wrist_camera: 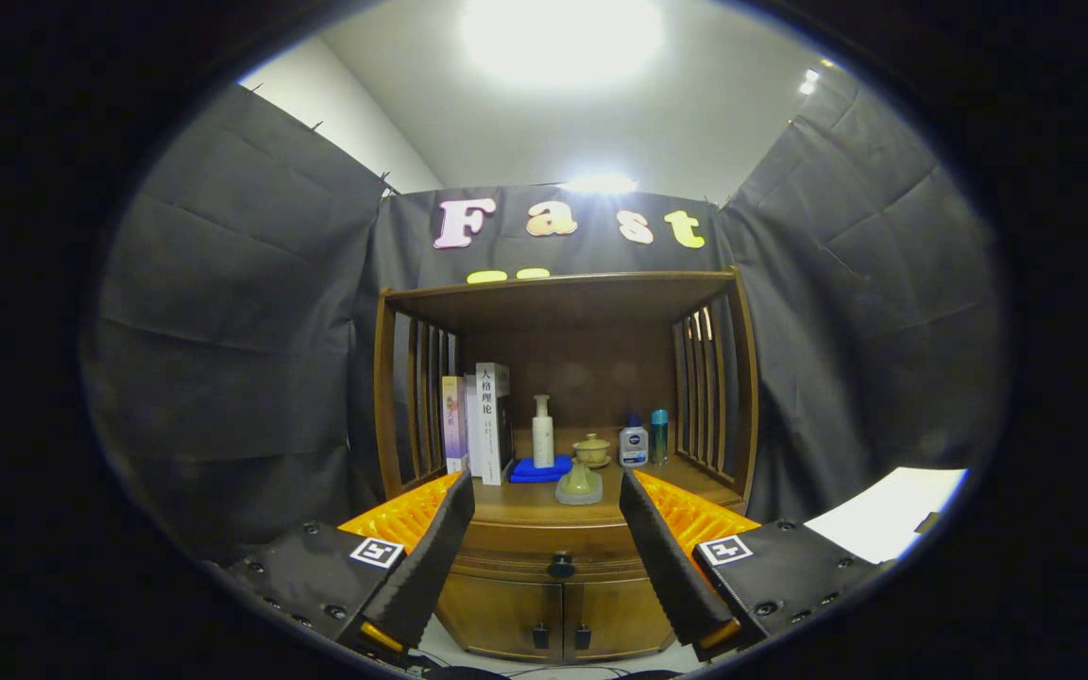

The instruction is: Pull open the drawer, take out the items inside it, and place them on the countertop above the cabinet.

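Jaws spread wide, well short of the drawer [558,552]. Stiff wood, probably sliding heavily; best pinched at the small dark knob [561,565].

- Brown wood is seen on the cabinet [544,586].
- A blue cloth [541,468] is shown.
- A white bottle [543,433] is shown.
- Black knobs [561,565] are seen.

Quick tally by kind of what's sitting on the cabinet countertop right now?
Books: 3
Bottles: 3, the white one, the label one, the teal one
Lidded cups: 2, tan and green
Blue cloth: 1
Total: 9
Drawer closed; gripper open before it.
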`<state>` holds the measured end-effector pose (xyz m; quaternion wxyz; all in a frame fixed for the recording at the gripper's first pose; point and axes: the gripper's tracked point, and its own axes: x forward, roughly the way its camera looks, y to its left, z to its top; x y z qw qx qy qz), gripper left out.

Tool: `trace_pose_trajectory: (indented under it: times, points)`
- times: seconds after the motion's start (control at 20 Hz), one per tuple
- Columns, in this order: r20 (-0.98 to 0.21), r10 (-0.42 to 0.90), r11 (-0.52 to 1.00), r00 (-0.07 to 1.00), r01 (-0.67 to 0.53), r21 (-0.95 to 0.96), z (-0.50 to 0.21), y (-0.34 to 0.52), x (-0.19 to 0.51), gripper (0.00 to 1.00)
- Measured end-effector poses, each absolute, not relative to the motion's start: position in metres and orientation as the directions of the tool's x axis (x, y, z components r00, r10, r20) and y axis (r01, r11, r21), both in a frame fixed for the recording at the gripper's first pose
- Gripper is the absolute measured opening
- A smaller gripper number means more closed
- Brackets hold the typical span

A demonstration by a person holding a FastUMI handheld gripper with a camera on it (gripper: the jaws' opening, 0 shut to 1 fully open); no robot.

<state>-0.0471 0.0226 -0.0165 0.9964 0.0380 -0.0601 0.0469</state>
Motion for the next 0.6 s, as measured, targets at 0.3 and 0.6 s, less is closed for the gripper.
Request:
trace_pose_trajectory:
  times: [0.3, 0.6]
  points:
    - [0.098, 0.09, 0.989, 0.991, -0.101, 0.111, -0.028, 0.017, -0.043, 0.98]
    - [0.097, 0.078, 0.991, 0.992, -0.088, 0.104, -0.03, 0.01, -0.044, 0.98]
